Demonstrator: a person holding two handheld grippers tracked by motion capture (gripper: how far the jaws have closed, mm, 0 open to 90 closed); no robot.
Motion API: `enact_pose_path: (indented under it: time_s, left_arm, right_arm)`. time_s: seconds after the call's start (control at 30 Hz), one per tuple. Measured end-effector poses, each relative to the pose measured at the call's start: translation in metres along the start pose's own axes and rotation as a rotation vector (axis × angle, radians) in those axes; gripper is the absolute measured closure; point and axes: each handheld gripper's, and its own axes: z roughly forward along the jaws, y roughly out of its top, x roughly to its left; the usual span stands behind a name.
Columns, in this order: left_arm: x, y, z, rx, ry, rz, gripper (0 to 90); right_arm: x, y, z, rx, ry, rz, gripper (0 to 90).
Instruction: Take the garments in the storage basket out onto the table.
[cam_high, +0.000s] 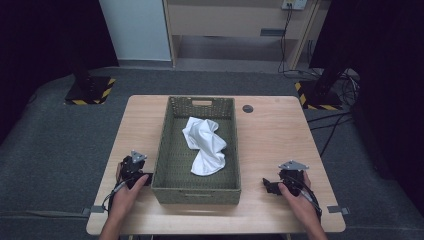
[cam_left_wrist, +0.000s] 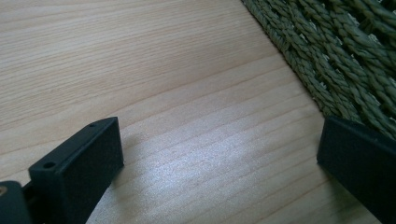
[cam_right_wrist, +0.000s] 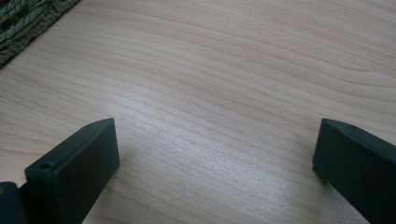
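High view: woven basket (cam_high: 172, 165) mid-table (cam_high: 270, 145), crumpled white cloth (cam_high: 205, 145) inside; left gripper (cam_high: 140, 179) just beside the basket's left wall, right gripper (cam_high: 270, 186) apart on the right. Left gripper view: jaws spread wide over bare wood (cam_left_wrist: 154, 79), basket (cam_left_wrist: 336, 51) at upper right. Right gripper view: jaws likewise spread over wood (cam_right_wrist: 224, 84), holding nothing, basket (cam_right_wrist: 23, 18) corner at upper left.

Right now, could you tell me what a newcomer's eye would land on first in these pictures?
Most likely the crumpled white cloth, lying inside the green woven basket at the middle of the wooden table. Next come the two black grippers, held low on either side of the basket's near end: the left gripper close against it, the right gripper farther off, both with jaws wide open over bare wood.
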Motion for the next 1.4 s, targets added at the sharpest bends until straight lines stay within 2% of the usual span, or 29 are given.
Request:
enact_pose_path:
  time_s: [0.77,0.97,1.07,1.13,1.23,1.4]
  left_arm:
    - [0.0,0.0,0.0,0.0,0.0,0.001,0.0]
    - [-0.001,-0.001,-0.001,0.001,-0.001,0.002,0.0]
    - [-0.001,-0.001,-0.001,0.0,0.0,0.0,0.0]
    - [-0.001,-0.001,-0.001,0.0,0.001,-0.001,0.0]
    - [-0.001,-0.001,-0.001,0.0,0.002,-0.001,0.0]
    - [-0.002,-0.002,-0.002,-0.001,0.001,-0.002,0.0]
  right_arm:
    - [0.002,0.0,-0.001,-0.001,-0.007,0.009,1.8]
    - [0.004,0.002,-0.006,-0.02,0.005,0.002,2.0]
    - [0.006,0.002,-0.008,-0.007,0.004,-0.004,2.0]
    - [0.007,0.002,-0.01,0.009,0.02,-0.016,2.3]
    - [0.012,0.007,-0.014,-0.002,0.029,-0.024,1.7]
    - [0.018,0.014,-0.016,0.016,0.043,-0.008,2.0]
